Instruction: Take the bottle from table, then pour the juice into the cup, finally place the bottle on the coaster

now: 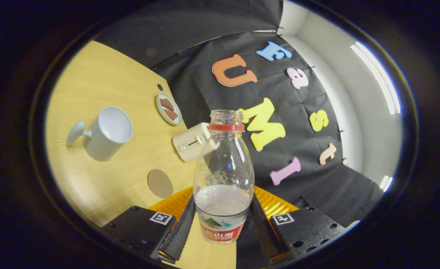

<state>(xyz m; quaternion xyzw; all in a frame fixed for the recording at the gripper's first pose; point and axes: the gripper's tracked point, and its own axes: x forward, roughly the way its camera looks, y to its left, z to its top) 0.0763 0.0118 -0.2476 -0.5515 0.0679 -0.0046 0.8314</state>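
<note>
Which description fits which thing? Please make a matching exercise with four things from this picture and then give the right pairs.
Things:
1. bottle
2. cup
3. coaster
4. small plate

Descriptions:
A. flat brown disc, bare, on the table ahead of the fingers
B. holds two brown pieces, at the table's far edge
C. open-topped with no cap, partly filled, held between the fingers of the gripper
D. pale with a side handle, nothing visible in it

Pairs: 1-C, 2-D, 3-A, 4-B
</note>
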